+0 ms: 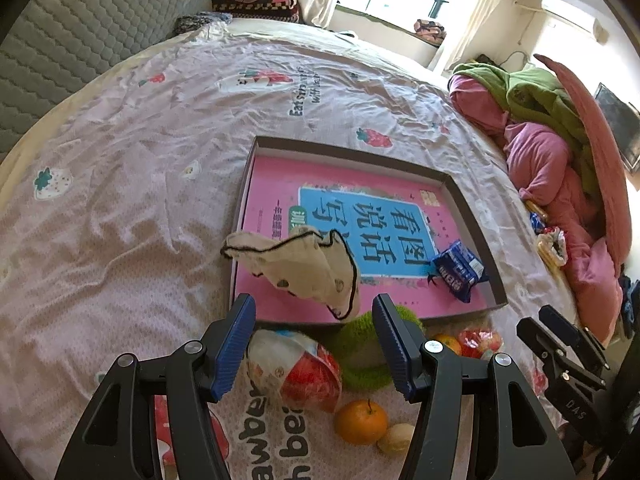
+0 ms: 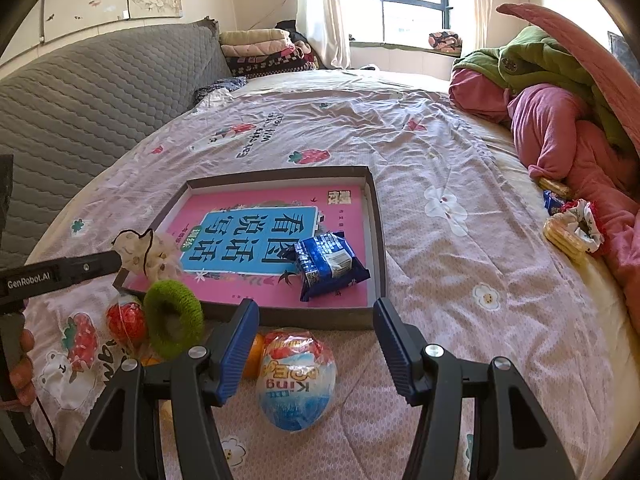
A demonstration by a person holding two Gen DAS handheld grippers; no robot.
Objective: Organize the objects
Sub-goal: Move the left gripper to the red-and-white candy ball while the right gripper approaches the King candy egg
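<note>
Bed (image 2: 440,152): pink strawberry sheet.
Tray (image 2: 378,240): blue snack packet (image 2: 326,266) at 4 o'clock.
Left gripper (image 1: 314,322): fingers spread, empty.
Right gripper (image 2: 316,326): fingers spread, empty.

One tray (image 2: 376,240), one book (image 2: 256,240), one blue snack packet (image 2: 328,264), two scrunchies on the bed, one orange (image 1: 361,422).

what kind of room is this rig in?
Most likely a home bedroom: the work surface is a bed with a strawberry-print sheet, a grey quilted headboard runs along one side, and folded blankets are stacked by the window.
</note>
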